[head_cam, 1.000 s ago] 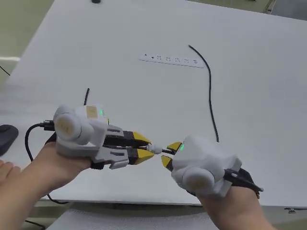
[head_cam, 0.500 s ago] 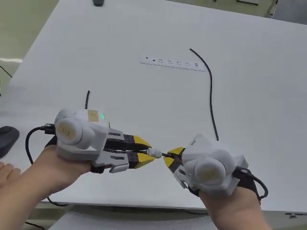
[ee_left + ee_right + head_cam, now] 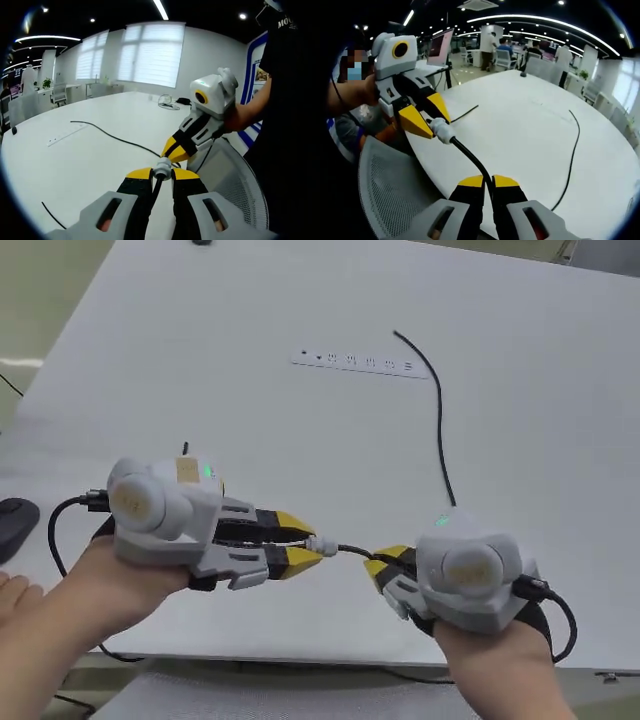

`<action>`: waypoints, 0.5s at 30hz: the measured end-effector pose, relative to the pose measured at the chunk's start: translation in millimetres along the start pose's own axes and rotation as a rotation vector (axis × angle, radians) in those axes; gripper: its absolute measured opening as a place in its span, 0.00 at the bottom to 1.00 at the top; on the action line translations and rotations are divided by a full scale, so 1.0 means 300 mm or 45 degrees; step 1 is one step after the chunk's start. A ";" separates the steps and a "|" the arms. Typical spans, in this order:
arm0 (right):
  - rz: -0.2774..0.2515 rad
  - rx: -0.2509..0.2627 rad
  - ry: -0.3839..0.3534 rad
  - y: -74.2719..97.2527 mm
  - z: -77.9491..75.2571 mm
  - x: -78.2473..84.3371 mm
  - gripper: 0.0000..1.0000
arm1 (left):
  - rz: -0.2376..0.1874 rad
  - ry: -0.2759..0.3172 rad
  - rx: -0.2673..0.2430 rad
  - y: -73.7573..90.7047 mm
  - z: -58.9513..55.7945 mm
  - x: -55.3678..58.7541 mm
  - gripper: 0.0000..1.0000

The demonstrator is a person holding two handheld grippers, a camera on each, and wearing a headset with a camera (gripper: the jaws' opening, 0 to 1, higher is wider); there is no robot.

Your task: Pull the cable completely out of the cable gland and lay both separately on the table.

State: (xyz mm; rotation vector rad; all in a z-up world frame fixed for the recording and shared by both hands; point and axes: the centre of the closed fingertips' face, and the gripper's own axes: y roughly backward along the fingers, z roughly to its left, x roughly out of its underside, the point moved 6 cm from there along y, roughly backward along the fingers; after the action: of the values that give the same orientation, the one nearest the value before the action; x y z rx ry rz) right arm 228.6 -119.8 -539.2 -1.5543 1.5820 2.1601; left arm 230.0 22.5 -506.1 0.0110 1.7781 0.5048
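The left tool (image 3: pixel 308 545) clamps the cable gland (image 3: pixel 323 544), the right tool (image 3: pixel 385 562) clamps the cable (image 3: pixel 355 552), which isn't yet pulled free; neither lies on the bench (image 3: pixel 300 420)

Smooth matt white table (image 3: pixel 250 300), slightly glossy black cable (image 3: pixel 355 551), pale plastic cable gland (image 3: pixel 322 545).

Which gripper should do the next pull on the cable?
Probably the right gripper: it is shut on the black cable, while the left gripper clamps the cable gland as anchor.
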 end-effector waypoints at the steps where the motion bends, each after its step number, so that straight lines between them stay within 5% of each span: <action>1: 0.000 0.003 -0.019 0.000 -0.003 0.005 0.00 | -0.005 0.003 -0.001 -0.001 -0.002 -0.002 0.15; 15: 0.083 0.051 -0.107 -0.024 -0.044 0.097 0.00 | 0.002 0.008 0.008 -0.008 -0.022 0.010 0.15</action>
State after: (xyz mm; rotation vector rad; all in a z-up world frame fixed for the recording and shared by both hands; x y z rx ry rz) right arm 227.1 -140.1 -564.9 -1.4012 1.6608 2.1807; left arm 223.7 18.8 -508.5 0.0153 1.7859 0.5004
